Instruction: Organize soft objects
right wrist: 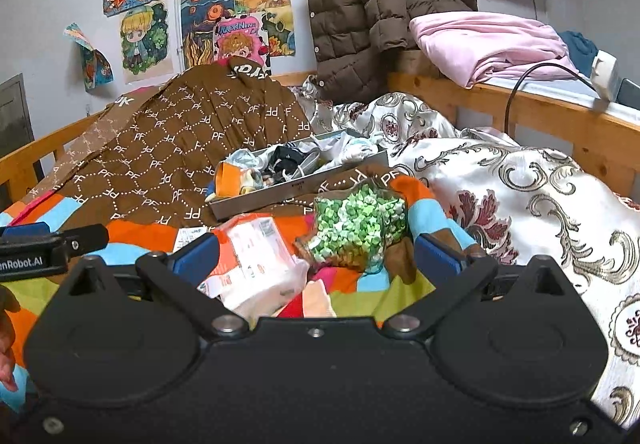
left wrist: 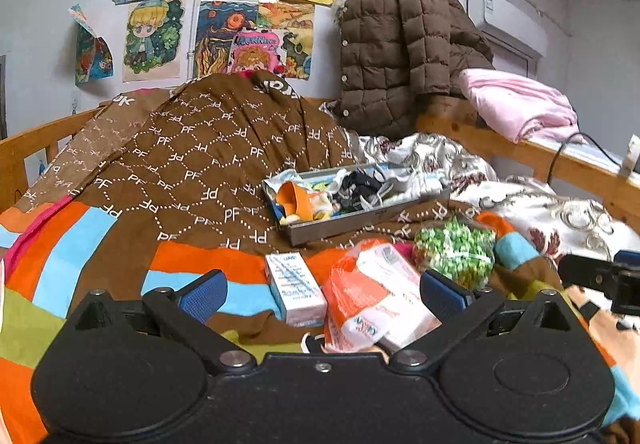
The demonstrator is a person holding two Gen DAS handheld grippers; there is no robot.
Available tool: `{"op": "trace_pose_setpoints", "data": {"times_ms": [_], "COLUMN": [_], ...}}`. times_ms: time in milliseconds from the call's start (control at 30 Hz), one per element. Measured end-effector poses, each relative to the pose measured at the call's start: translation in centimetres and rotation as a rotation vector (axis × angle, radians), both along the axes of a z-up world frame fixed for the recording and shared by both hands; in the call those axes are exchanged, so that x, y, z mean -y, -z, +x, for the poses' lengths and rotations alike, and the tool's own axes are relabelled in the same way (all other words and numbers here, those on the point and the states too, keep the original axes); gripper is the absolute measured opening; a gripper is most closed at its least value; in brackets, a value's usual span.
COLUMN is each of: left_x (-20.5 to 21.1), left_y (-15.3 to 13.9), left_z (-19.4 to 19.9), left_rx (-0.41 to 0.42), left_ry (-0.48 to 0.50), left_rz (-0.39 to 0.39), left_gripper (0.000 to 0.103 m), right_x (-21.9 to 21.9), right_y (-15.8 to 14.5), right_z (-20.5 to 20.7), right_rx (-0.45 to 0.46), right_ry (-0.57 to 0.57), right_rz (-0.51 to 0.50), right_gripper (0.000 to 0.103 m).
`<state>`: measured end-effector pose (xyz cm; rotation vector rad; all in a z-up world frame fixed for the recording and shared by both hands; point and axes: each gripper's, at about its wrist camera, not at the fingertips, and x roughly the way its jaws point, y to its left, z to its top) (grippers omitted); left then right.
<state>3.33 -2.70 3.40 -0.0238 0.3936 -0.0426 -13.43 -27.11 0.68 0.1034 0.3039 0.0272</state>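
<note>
Left gripper (left wrist: 322, 294) fingers spread wide, empty. Right gripper (right wrist: 316, 258) likewise wide apart, empty. Orange-and-white plastic tissue pack (left wrist: 376, 300) lies on striped bedspread (left wrist: 72, 244) just ahead between left fingers, long axis running away, tilted right; left nearer. Small white carton (left wrist: 294, 288) touches its left side. Bag of green-white candies (right wrist: 356, 228) between right fingers. Grey sock-filled tray (left wrist: 340, 222) beyond.
</note>
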Motion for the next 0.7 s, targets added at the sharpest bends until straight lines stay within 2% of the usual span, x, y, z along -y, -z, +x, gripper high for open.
{"op": "trace_pose_setpoints", "data": {"times_ms": [333, 467, 700], "left_x": [-0.1, 0.1, 0.3], "left_y": [1.2, 1.9, 2.2], "left_z": [-0.6, -0.9, -1.1], "left_rx": [-0.043, -0.074, -0.080], "left_ry": [-0.008, 0.008, 0.010], "left_rz": [-0.032, -0.006, 0.000], "left_gripper": [0.102, 0.102, 0.102], "right_x": [-0.5, -0.7, -0.5], "right_y": [3.1, 3.5, 3.2], "right_z": [-0.6, -0.6, -0.8], "right_rx": [-0.023, -0.033, -0.043], "right_ry": [-0.019, -0.038, -0.055], "right_rz": [0.000, 0.001, 0.004], "right_gripper": [0.102, 0.102, 0.102]}}
